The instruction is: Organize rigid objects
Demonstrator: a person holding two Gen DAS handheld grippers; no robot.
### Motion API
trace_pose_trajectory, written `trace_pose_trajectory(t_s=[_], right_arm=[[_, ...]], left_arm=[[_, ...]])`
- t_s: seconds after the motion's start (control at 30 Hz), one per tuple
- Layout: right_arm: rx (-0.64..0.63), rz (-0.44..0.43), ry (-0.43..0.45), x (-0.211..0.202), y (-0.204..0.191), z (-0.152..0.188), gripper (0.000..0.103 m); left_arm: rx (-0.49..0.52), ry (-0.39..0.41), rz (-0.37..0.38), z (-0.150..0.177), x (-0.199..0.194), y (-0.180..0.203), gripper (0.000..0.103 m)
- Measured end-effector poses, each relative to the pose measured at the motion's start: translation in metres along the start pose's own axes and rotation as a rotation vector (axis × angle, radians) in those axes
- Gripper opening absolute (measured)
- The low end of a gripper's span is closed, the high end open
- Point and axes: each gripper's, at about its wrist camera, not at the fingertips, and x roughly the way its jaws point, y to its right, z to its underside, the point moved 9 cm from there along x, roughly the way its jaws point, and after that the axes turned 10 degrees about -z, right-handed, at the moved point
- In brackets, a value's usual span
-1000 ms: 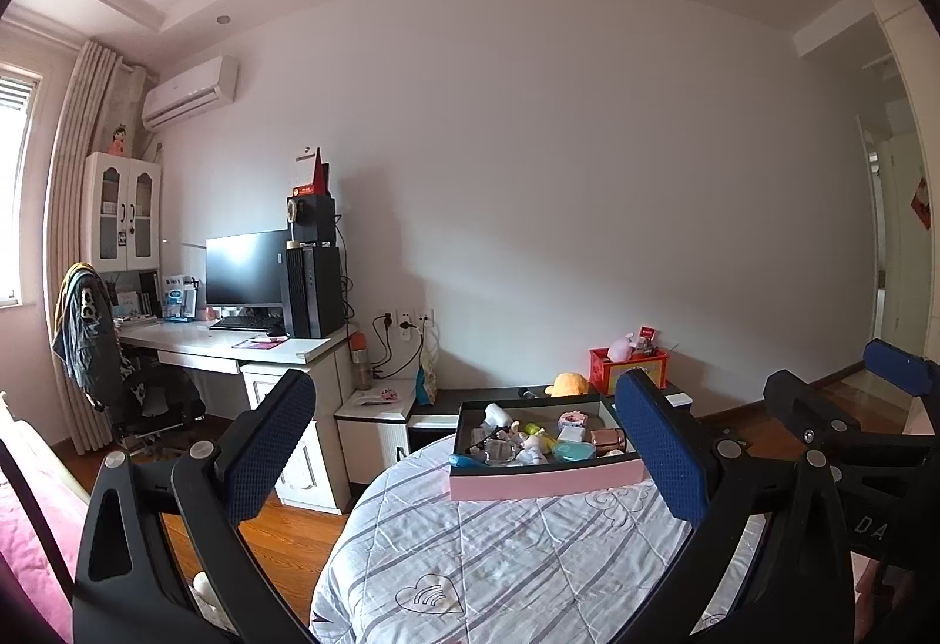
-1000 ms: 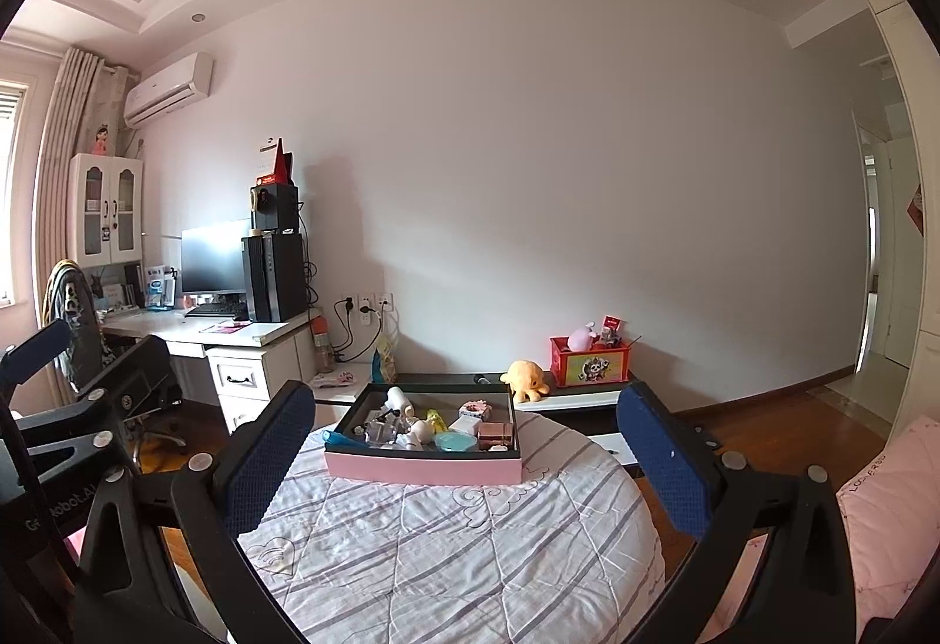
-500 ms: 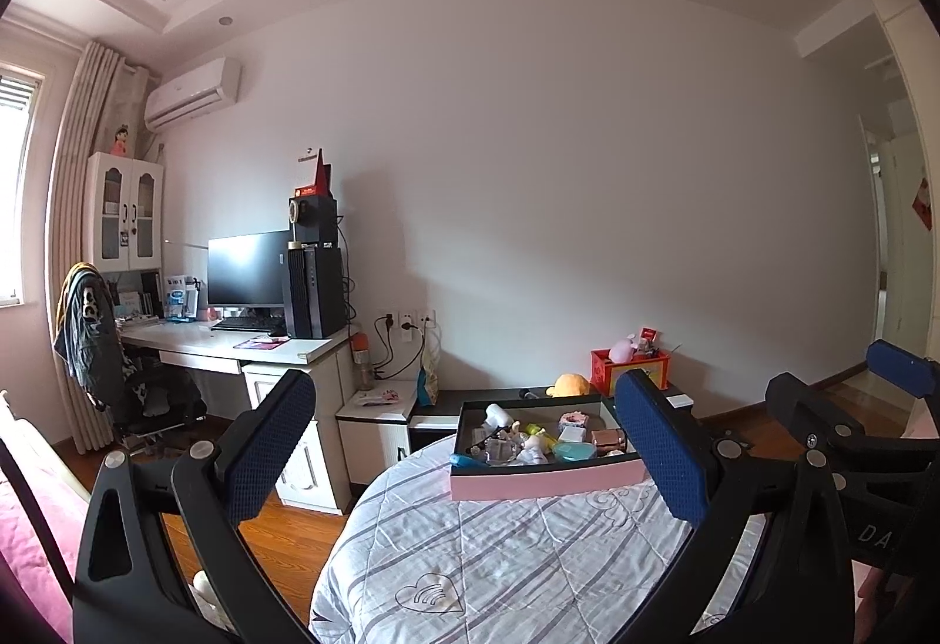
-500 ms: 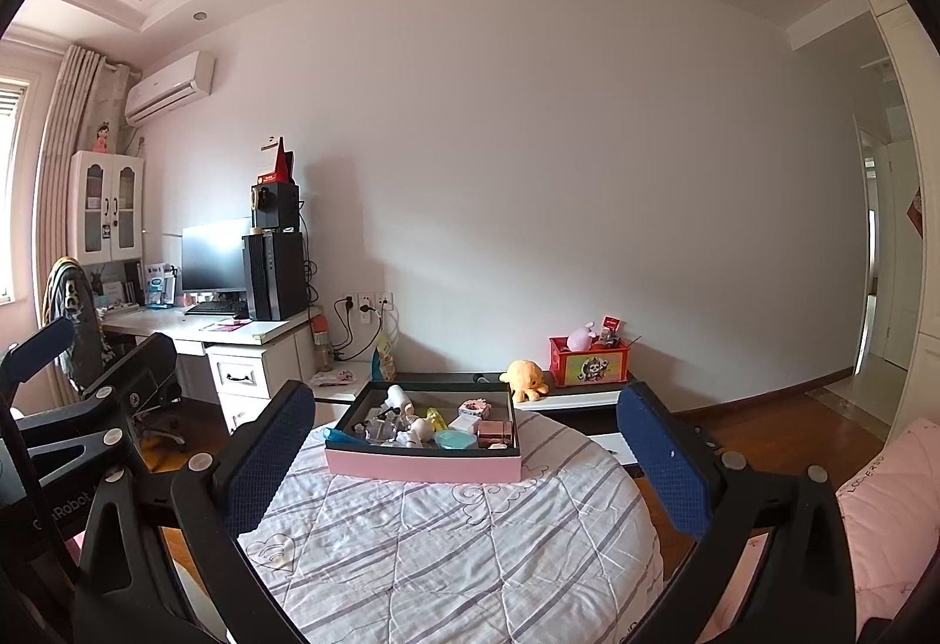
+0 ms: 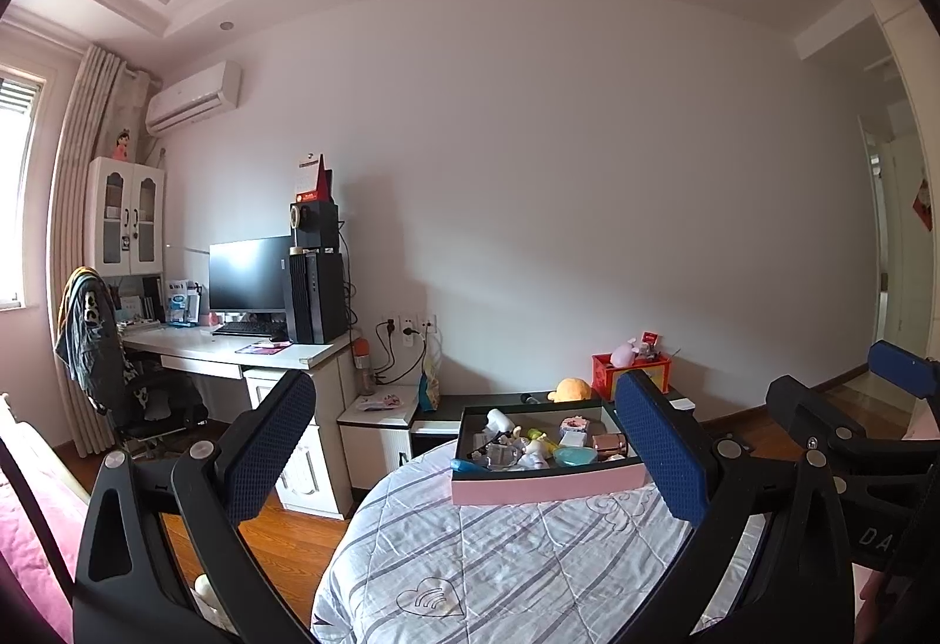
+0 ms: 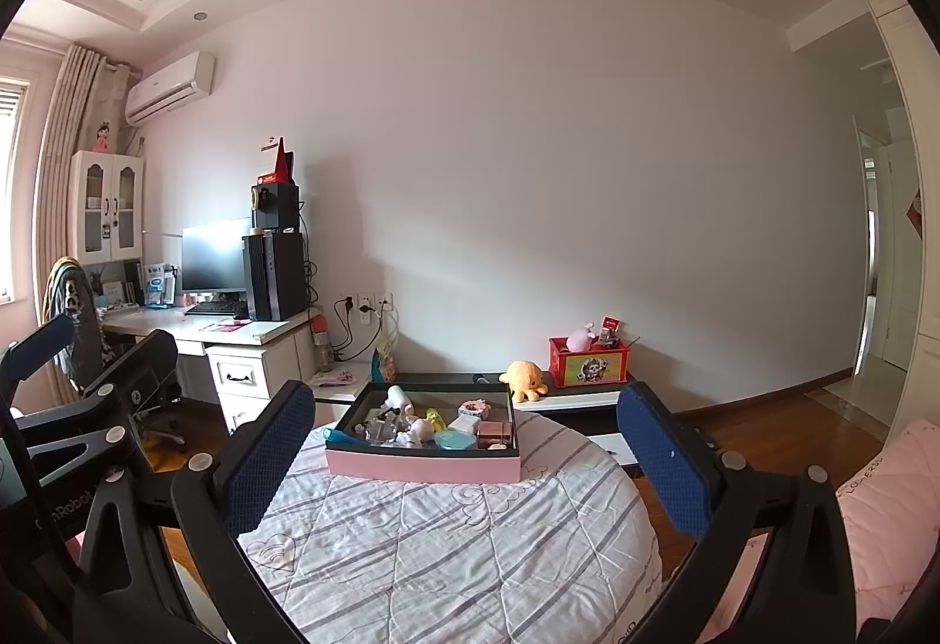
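A shallow pink-walled tray with a dark inner lining (image 6: pixel 423 465) sits on the round bed under a grey-striped white quilt (image 6: pixel 446 550), toward the far side. It is filled with small hard items: a white bottle (image 6: pixel 398 399) lying tilted, a round teal lid or dish (image 6: pixel 453 439), a pink square box (image 6: pixel 494 431) and a clear plastic piece (image 5: pixel 499 453), crowded and touching. They look light and stiff; the bottle and clear piece are probably slick and apt to roll, so the boxy pieces, taken across their flat sides, seem the safest holds. The left tool (image 5: pixel 470 444) and the right tool (image 6: pixel 464 453) both hang well short of the tray, fingers spread wide, holding nothing.
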Motion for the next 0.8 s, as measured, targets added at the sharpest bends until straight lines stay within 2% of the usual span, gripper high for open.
trace_pose_trajectory(t_s=[0.8], right_arm=[[-0.002, 0.006, -0.009, -0.0046, 0.0021, -0.0024, 0.103]], left_arm=[[-0.002, -0.005, 0.006, -0.0016, -0.0020, 0.0002, 0.103]])
